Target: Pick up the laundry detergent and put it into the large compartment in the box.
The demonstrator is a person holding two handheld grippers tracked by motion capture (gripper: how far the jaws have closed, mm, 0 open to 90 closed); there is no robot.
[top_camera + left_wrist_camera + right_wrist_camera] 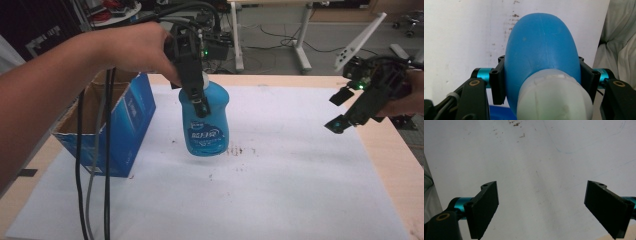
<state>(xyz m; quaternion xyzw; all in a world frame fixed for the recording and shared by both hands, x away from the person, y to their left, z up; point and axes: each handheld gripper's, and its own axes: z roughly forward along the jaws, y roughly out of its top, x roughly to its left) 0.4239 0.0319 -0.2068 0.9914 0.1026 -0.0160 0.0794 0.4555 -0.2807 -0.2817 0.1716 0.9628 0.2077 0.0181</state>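
A blue plastic bottle (207,125) with a white cap and a printed label hangs neck up, a little above the white sheet (280,190). My left gripper (200,102) is shut on its upper body from above, just below the cap. In the left gripper view both black pads (497,82) press on the sides of the bottle (541,50), and the white cap is nearest the camera. My right gripper (340,110) hovers over the sheet's right edge, open. Its jaws stand wide apart with nothing between them in the right gripper view (541,207).
An open blue cardboard box (125,125) stands at the left, close beside the bottle. Black and grey cables (95,190) hang from the left gripper in front of the box. Small brown stains (240,150) mark the sheet near the bottle. Bare wooden tabletop (395,145) runs along the right.
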